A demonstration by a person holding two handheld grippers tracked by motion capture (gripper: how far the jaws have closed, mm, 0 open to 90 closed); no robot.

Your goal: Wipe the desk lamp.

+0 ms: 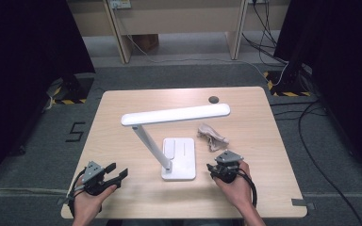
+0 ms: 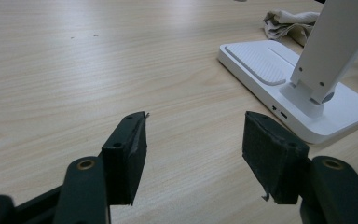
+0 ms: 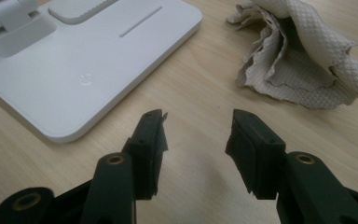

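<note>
Right gripper view: right hand-held gripper (image 3: 196, 128) jaws apart, empty, aimed at crumpled cloth (image 3: 303, 56) on bench (image 1: 122, 101) just beside lamp base (image 3: 88, 65). Left hand-held gripper (image 2: 193, 140) also apart, idle. Step looks like approach; next: fwd, close on cloth.

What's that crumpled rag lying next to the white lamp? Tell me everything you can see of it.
The cloth is a beige, thin piece with a fine waffle-like weave and wavy edges. It lies crumpled in a loose heap, folds standing up, on the wooden table, just right of the lamp's flat white base and apart from it. The right gripper points toward it with open jaws, short of touching it. Only the table touches it.
</note>
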